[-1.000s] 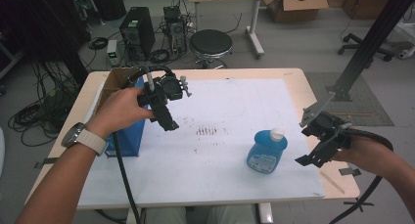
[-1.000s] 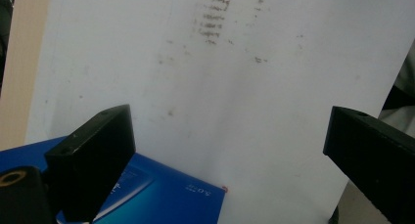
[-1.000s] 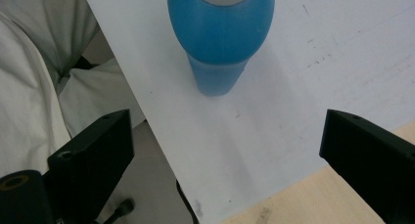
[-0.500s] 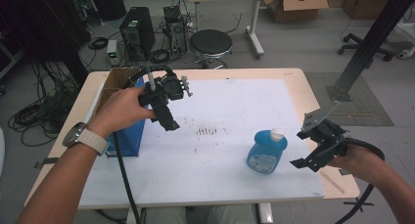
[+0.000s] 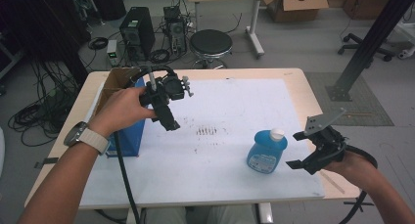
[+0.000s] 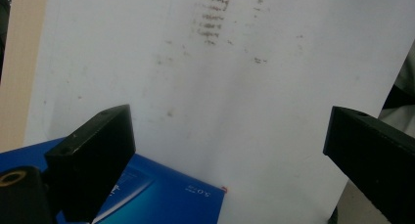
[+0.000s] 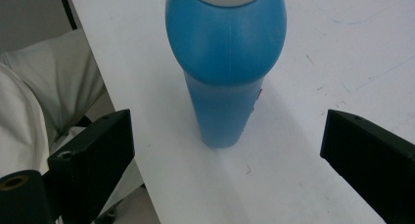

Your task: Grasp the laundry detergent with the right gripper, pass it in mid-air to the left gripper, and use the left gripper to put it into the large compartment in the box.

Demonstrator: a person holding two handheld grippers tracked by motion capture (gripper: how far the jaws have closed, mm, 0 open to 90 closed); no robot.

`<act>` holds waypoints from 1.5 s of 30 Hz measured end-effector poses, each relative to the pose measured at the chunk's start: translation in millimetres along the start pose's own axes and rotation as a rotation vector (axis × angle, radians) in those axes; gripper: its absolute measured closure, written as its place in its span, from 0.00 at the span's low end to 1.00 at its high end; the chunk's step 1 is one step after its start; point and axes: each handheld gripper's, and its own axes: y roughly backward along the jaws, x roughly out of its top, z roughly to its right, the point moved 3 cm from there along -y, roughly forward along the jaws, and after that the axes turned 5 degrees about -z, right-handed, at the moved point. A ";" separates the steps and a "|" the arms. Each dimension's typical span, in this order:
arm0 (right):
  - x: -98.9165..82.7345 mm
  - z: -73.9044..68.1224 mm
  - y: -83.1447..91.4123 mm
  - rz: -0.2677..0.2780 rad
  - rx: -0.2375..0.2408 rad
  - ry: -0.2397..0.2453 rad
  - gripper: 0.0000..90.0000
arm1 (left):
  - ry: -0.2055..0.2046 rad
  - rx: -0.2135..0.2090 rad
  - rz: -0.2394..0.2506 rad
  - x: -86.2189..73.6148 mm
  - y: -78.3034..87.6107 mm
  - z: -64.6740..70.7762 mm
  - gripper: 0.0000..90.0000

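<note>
In the high view, the blue bottle stands upright on the white sheet near the bench's right front corner, with bare sheet open to its left and behind it. The right tool hangs just beside the bottle at the bench's right edge, its jaws spread and not touching it. The left tool is held up over the left part of the sheet, next to a blue box near the left edge. In the left gripper view, the left tool's jaws stand wide apart over stained white sheet, the blue box's corner below them. In the right gripper view, the bottle rises between the spread jaws, clear of both, close to the sheet's front edge.
</note>
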 end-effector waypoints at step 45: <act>-26.2 3.7 -24.1 0.226 0.000 -0.030 0.07 | 0.001 -0.001 -0.002 0.8 -2.3 -1.3 0.06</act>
